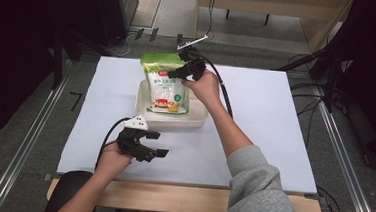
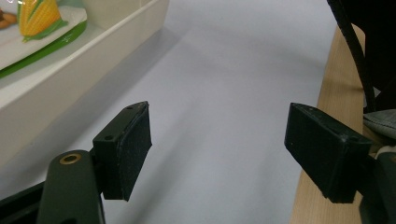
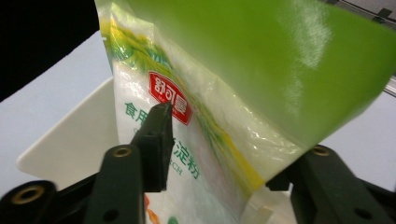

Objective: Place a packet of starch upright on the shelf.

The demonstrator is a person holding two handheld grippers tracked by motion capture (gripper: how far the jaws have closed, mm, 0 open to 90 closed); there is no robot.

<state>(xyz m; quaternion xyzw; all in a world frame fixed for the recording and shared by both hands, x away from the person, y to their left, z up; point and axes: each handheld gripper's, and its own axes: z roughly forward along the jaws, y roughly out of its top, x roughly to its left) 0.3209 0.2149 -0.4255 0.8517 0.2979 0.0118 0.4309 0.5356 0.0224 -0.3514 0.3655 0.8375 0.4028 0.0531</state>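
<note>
Bag stands upright in far tray, top between right gripper half-spread jaws; left gripper spread, near, empty.

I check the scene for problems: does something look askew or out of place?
The green and white plastic bag stands tilted in the cream rectangular tray, top leaning past the far rim. It sits between the right gripper jaws, which look open. No spill or tear is visible.
</note>
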